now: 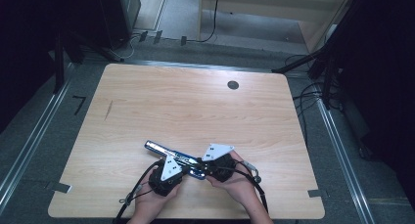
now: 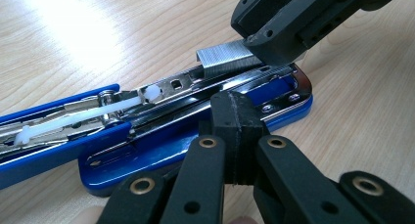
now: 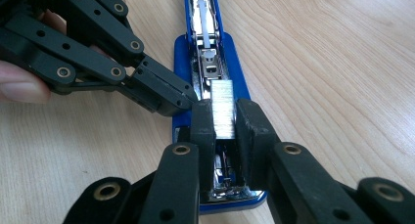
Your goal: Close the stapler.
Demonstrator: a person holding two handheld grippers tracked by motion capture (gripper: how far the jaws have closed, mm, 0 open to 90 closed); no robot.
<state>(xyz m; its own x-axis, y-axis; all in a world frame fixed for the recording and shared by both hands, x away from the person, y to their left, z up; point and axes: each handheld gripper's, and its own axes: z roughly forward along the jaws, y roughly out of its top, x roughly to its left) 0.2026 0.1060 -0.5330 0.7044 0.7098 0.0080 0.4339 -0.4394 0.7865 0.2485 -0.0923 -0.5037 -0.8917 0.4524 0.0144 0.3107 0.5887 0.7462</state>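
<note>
Right gripper view is showing the stapler (image 3: 208,48) lying opened on the table (image 3: 342,62), its lid swung back toward 12 o'clock and the metal channel bared. The right gripper (image 3: 224,119) is pinching a strip of staples (image 3: 222,109) between its fingers, holding it just over the front end of the channel. The left gripper (image 2: 238,131), fingers pressed together with nothing between them, is bracing its tip against the stapler's blue base from about 9 o'clock. In the high view the stapler (image 1: 161,147) is sitting near the table's 6 o'clock edge, between both hands. By my judgement, opening is done; seating the strip, letting go and closing the lid are remaining.
</note>
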